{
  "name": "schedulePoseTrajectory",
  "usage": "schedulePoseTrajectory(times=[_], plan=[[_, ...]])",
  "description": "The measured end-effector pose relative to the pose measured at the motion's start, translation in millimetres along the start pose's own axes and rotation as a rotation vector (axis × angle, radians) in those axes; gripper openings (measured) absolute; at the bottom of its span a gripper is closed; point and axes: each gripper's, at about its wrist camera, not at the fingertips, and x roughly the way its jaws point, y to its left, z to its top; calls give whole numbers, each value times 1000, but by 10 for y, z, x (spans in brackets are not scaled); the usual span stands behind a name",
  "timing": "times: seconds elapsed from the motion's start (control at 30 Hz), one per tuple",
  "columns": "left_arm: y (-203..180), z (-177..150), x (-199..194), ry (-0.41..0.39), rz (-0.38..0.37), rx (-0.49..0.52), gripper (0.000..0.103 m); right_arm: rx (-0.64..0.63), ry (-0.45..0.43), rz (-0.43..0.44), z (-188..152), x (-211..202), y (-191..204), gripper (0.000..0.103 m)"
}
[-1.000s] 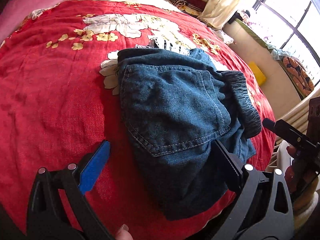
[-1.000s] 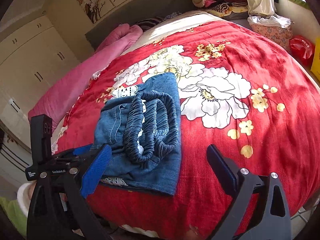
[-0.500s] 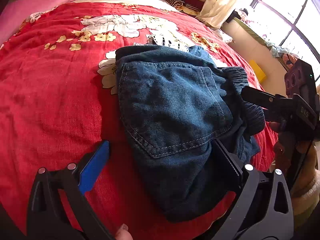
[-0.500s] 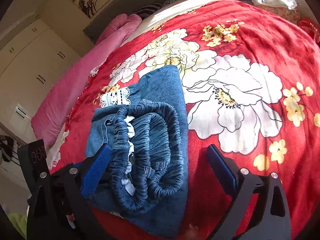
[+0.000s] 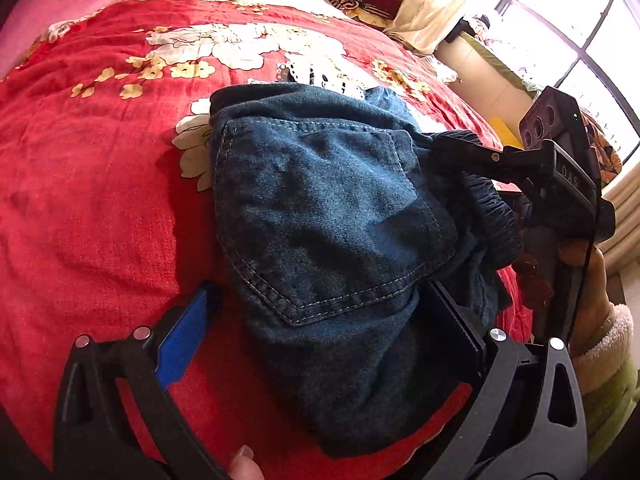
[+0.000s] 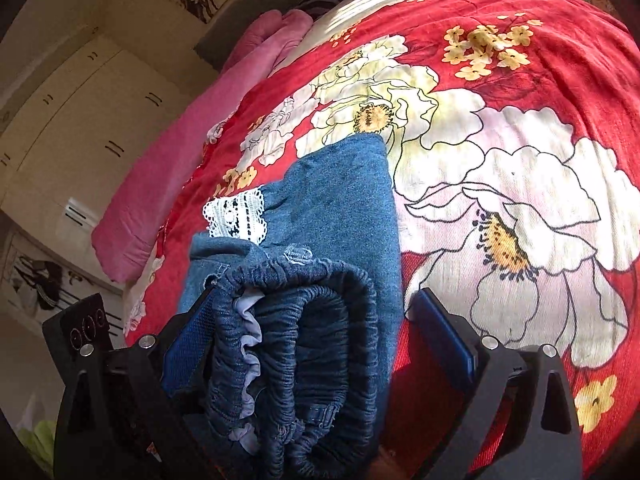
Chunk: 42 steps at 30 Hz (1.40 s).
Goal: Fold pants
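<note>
Denim pants (image 5: 332,216) folded on red bedspread (image 5: 100,200) — between both wide-spread tongs (image 5: 316,336) (image 6: 312,320).

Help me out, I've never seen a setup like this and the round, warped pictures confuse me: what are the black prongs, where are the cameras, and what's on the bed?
No robot here: a person holds a two-finger gripper in each hand, each with a fisheye camera looking forward along its fingers. The black prongs are those fingers. One picture comes from the left gripper, the other from the right gripper. On the red floral bedspread lies a pair of folded denim pants. Both grippers are open and straddle the bundle: the left over the pocket side, the right around the elastic waistband. Nothing is clamped. The left view also shows the right gripper beside the pants. A pink blanket lies farther back.
</note>
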Motion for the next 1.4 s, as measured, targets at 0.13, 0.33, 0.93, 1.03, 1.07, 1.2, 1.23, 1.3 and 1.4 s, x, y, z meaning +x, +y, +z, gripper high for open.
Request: schedulePoseTrajectory(times=[0.13,0.33,0.93,1.03,1.07,1.2,1.23,1.3,1.4], plan=[[-60,6,23,-9,5,14,93,-43,1,-16,5,48,45,79],[-175,9,11,-7,-4,71,67,-55,-24,-17,-47,26,83,54],[-225,96,-280,-68,-24,77,27,-162,-115,-22,-55,-304,561,44],[-217,114,-355,-87,-24,73,27,-175,-123,-22,-48,-337,638,44],[-209,122,-378,-94,-25,71,27,-178,-125,-22,-46,-348,664,44],[-173,157,-491,-125,-25,62,27,-196,-137,-18,-29,-386,772,44],[-162,167,-523,-133,-27,59,27,-200,-140,-17,-18,-391,800,44],[-141,190,-574,-147,-27,54,27,-207,-145,-16,4,-397,858,44],[-107,211,-652,-169,-26,47,27,-220,-150,-13,43,-396,944,44]])
